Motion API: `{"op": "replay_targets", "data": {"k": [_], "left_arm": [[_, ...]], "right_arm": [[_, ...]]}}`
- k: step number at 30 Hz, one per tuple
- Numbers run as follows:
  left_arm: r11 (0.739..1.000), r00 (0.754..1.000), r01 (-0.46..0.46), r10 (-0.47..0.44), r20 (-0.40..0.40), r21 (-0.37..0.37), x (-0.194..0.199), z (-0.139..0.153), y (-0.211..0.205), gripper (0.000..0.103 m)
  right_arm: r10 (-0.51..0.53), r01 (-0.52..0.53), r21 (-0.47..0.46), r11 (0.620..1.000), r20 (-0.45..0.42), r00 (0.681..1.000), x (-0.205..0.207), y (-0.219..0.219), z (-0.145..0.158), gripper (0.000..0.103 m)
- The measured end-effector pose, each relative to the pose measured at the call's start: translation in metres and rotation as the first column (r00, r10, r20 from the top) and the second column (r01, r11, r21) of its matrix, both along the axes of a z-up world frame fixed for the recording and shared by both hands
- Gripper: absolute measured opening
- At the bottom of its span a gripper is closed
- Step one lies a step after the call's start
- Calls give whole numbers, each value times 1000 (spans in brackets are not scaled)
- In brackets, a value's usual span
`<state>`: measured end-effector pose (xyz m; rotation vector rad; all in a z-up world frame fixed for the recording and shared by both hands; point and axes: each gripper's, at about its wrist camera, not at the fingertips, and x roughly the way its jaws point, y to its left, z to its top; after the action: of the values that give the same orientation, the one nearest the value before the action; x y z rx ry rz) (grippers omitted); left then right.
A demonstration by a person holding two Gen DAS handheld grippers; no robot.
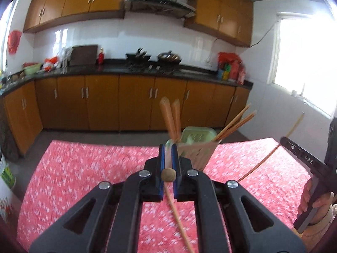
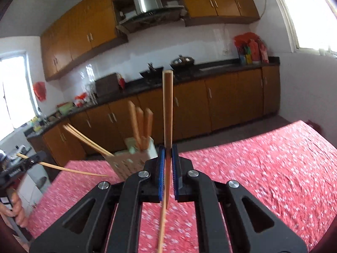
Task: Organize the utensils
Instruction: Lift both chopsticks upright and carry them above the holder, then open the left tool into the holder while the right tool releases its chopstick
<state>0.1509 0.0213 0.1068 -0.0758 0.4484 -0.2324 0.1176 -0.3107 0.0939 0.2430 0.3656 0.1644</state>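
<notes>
The holder (image 1: 195, 147) stands on the table (image 1: 84, 168) near its far edge, chopsticks (image 1: 170, 120) in it. Counter (image 1: 147, 69) behind.

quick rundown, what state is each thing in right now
left gripper: shut on a chopstick
right gripper: shut on a second chopstick
utensil holder: upright on the red tablecloth, chopsticks standing in it
lower cabinet doors: all closed

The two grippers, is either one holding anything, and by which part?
Both hold a chopstick. The left gripper pinches its chopstick near one end; the right gripper pinches its chopstick around the middle.
</notes>
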Motion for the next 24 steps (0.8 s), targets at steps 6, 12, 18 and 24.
{"op": "replay_targets", "data": {"k": [6, 12, 18, 24], "left_arm": [[997, 995, 78, -77, 63, -7, 3, 46, -17, 7], [998, 991, 68, -68, 119, 8, 23, 76, -34, 7], [999, 985, 8, 1, 174, -51, 51, 92, -39, 7], [987, 965, -74, 107, 239, -145, 74, 93, -35, 7]], "right_arm": [[56, -60, 19, 998, 161, 985, -5, 20, 52, 7], [36, -44, 28, 999, 265, 964, 18, 38, 77, 7], [27, -28, 0, 1000, 282, 959, 45, 54, 75, 7], [35, -27, -37, 999, 224, 974, 67, 63, 57, 7]]}}
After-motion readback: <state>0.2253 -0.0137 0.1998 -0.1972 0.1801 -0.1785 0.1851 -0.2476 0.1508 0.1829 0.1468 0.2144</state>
